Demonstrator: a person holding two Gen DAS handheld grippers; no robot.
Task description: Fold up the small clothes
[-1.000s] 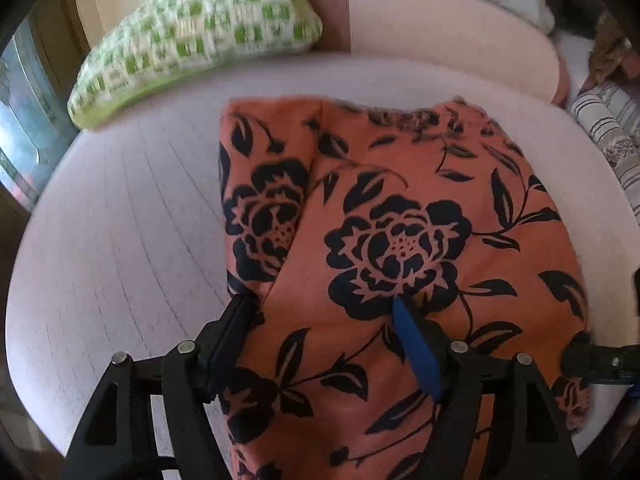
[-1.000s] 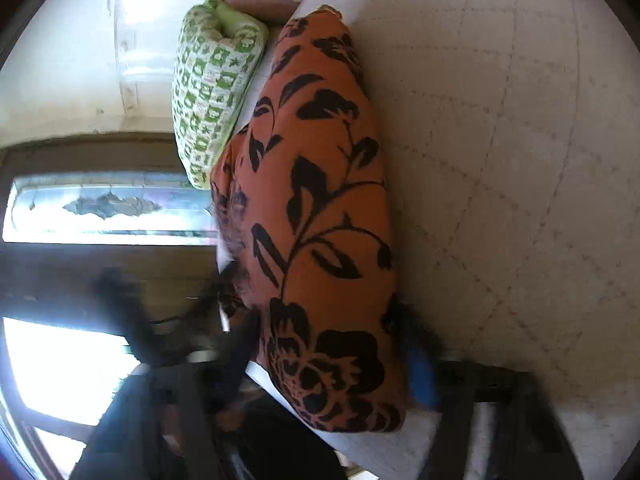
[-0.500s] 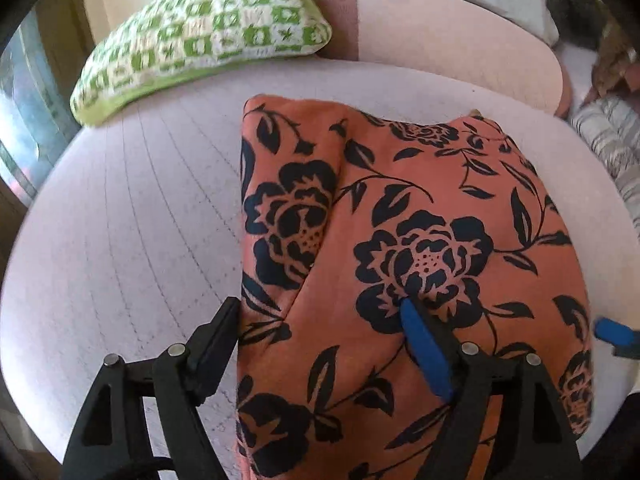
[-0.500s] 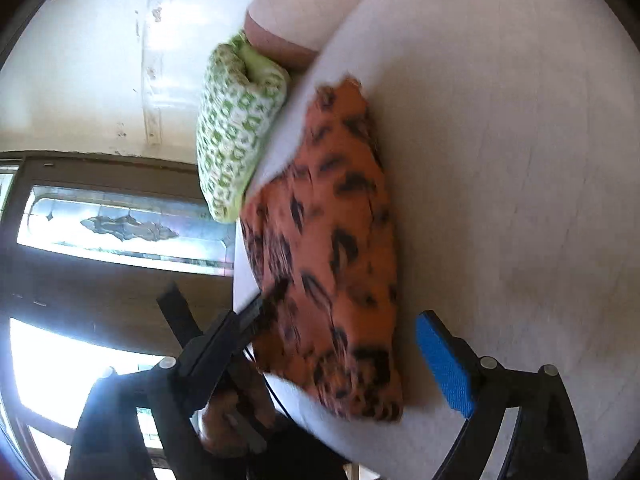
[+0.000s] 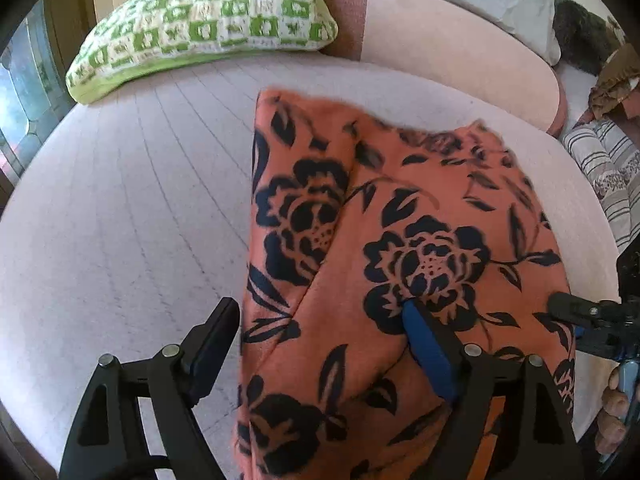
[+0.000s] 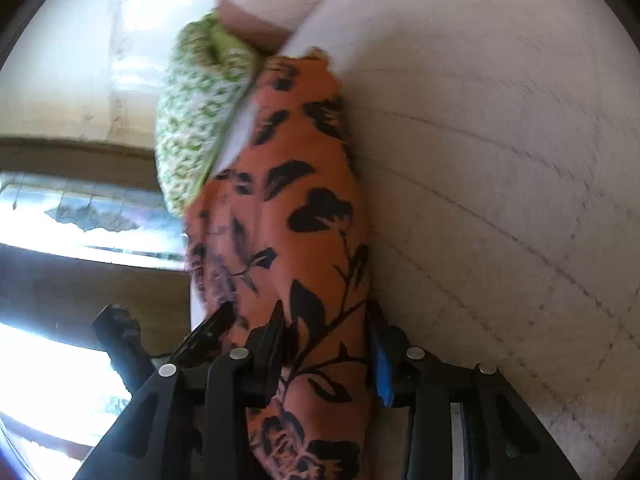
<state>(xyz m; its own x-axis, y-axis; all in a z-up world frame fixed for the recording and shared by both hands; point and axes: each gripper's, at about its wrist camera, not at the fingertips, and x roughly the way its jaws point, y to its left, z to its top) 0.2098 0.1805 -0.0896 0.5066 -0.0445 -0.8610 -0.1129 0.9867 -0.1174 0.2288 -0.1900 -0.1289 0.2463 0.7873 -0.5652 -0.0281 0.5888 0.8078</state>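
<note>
The orange floral garment (image 5: 400, 248) lies folded on the pale quilted cushion (image 5: 132, 216), filling the centre and lower right of the left wrist view; a lengthwise flap is already doubled over along its left side, which is probably why both tools sit at its near end, ready for a crosswise fold.

The left gripper (image 5: 320, 344) stands at the bottom of that frame with its jaws wide: the black finger rests on the bare cushion just left of the cloth edge, the blue-padded one on top of the cloth, so the garment's left part lies between them without being pinched.

The right gripper (image 6: 328, 344) has just been closing its jaws, and in the right wrist view, bottom centre, the garment (image 6: 304, 240) sits between them as a thick bundle, with both fingers against the cloth. It looks like a grip on the right-hand edge.

The left view alone shows the fold line, the whole outline, and the striped fabric (image 5: 600, 168) at right. The right view alone shows the bundle's thickness and the window (image 6: 80, 216) at left. The green checked pillow (image 5: 208, 28) lies beyond the garment, at the upper left of the left view.
</note>
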